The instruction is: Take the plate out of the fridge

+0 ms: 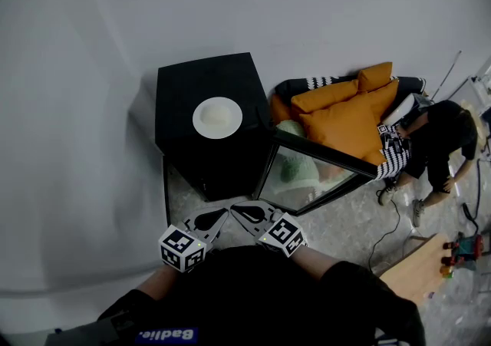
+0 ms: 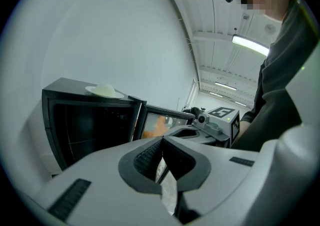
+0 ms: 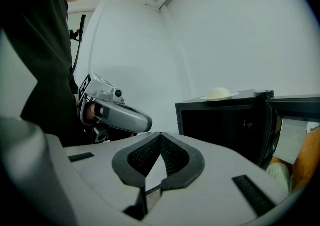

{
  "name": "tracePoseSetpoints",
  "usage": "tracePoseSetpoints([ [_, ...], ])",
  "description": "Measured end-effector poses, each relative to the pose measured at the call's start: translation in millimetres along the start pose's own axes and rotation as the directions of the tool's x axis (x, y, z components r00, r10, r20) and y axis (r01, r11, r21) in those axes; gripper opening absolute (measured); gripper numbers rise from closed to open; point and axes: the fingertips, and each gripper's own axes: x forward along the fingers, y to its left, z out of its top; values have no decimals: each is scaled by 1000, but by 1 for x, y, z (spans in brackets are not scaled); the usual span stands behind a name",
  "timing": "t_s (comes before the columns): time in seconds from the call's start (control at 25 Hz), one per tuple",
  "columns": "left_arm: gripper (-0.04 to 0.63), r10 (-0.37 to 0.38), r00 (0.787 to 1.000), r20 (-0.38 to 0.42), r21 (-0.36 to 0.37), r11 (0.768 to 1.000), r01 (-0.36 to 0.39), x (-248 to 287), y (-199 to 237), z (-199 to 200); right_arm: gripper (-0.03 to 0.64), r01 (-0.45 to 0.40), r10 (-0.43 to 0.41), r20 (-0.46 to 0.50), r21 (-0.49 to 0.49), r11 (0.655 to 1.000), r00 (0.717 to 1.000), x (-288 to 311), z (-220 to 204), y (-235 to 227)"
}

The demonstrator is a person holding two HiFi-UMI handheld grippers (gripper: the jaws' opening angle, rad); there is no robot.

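Observation:
A white plate [image 1: 217, 117] with a pale round lump on it rests on top of the black mini fridge [image 1: 188, 84]. The fridge's glass door [image 1: 307, 174] hangs open to the right, and the inside looks dark. My left gripper [image 1: 221, 215] and right gripper [image 1: 238, 209] hover side by side in front of the fridge, low and close to my body. Both are shut with nothing in them. In the left gripper view the plate [image 2: 105, 90] sits on the fridge [image 2: 75, 125] beyond the left gripper [image 2: 161, 142]. From the right gripper [image 3: 161, 137] the plate [image 3: 219, 94] shows at the right.
Orange cushions [image 1: 345, 116] lie to the right of the fridge, with a person in black [image 1: 439, 141] beside them. A wooden tabletop [image 1: 418, 268] carrying a small toy [image 1: 464, 248] is at the lower right. A grey wall stands behind and to the left of the fridge.

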Motion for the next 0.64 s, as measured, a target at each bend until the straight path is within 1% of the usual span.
tracePoseSetpoints([
  [0.64, 8, 0, 1000, 4, 14, 1000, 0, 2, -4, 2, 9, 2, -2, 3, 4, 1000, 1000, -3, 0, 0],
])
